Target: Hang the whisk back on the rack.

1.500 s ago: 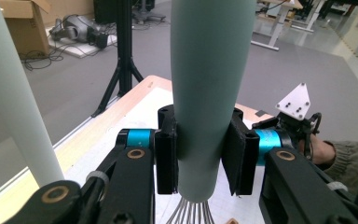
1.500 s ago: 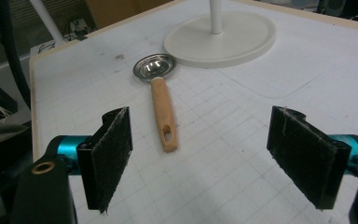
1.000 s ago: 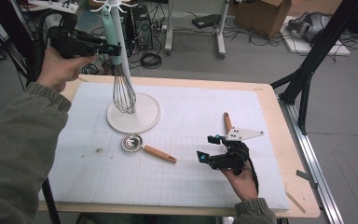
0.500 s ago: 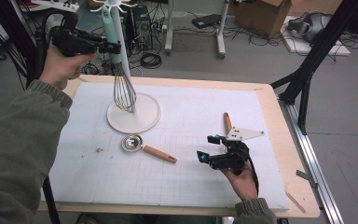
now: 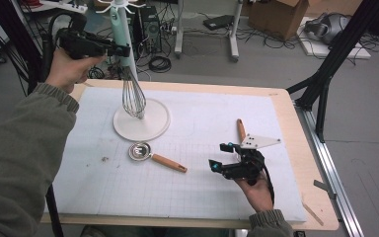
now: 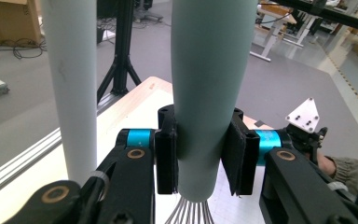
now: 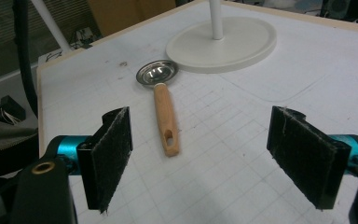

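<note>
Since the earlier pictures we have moved very little: the whisk [image 5: 132,96] hangs at almost the same place beside the pole [image 5: 124,34] of the stand, perhaps a bit closer to it, and our right hand has not changed.

We hold the whisk by its pale green handle [image 6: 207,93] in the left gripper [image 5: 121,51]; the pads press on both sides of the handle, so the jaws are pinched on it. The wires point down, above the round base [image 5: 153,129] of the stand, and do not seem to touch it. The white pole stands just beside the handle in the left gripper view.

We judge that the step in hand is to hang the whisk on a hook at the top of the stand. The next move probably calls for lifting the handle end up to a hook [image 5: 137,5] and letting go only when it sits well.

The right gripper [image 5: 224,157] rests low over the mat [image 5: 202,197] with its jaws spread wide and nothing between them. The spoon [image 7: 161,100] lies in front of it, well apart from the whisk.
</note>
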The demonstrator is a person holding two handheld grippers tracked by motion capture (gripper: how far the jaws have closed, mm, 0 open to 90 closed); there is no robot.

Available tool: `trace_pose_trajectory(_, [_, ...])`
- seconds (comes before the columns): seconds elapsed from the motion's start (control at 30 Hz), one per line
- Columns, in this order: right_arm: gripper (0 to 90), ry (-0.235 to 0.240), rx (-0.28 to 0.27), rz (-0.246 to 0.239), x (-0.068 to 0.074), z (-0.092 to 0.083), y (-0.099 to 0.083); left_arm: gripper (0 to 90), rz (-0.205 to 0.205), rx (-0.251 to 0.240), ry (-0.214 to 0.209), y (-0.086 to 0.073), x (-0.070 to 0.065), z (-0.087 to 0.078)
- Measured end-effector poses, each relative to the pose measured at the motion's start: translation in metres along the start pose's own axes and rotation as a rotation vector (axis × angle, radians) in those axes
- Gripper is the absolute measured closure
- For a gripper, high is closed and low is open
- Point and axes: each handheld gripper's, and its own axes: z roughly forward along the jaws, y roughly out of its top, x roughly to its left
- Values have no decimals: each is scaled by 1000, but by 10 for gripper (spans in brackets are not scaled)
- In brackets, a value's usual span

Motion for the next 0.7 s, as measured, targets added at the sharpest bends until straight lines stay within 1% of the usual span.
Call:
trace_pose_trajectory(0.1, [213, 1, 0, -2, 0, 0, 0, 685, -2, -3, 12, 0, 1, 0])
trace_pose_trajectory(0.17, [213, 2, 0, -3, 0, 0, 0, 684, 1, -5, 28, 0, 0, 0])
trace_pose_trajectory(0.27, [213, 0, 0, 0, 0, -1, 0, 680, 17, 8, 51, 1, -3, -2])
trace_pose_trajectory(0.37, [213, 3, -2, -1, 0, 0, 0, 674, 20, 13, 69, 1, -6, -5])
trace_pose_trajectory(0.53, [213, 4, -10, 0, 0, -2, 0, 642, 31, 5, 98, 2, -9, -12])
trace_pose_trajectory(0.57, [213, 6, -10, 2, 1, -2, 0, 630, 24, -2, 103, 2, -10, -14])
trace_pose_trajectory(0.7, [213, 9, -14, 2, 1, -1, 0, 601, 25, 7, 127, 2, -11, -18])
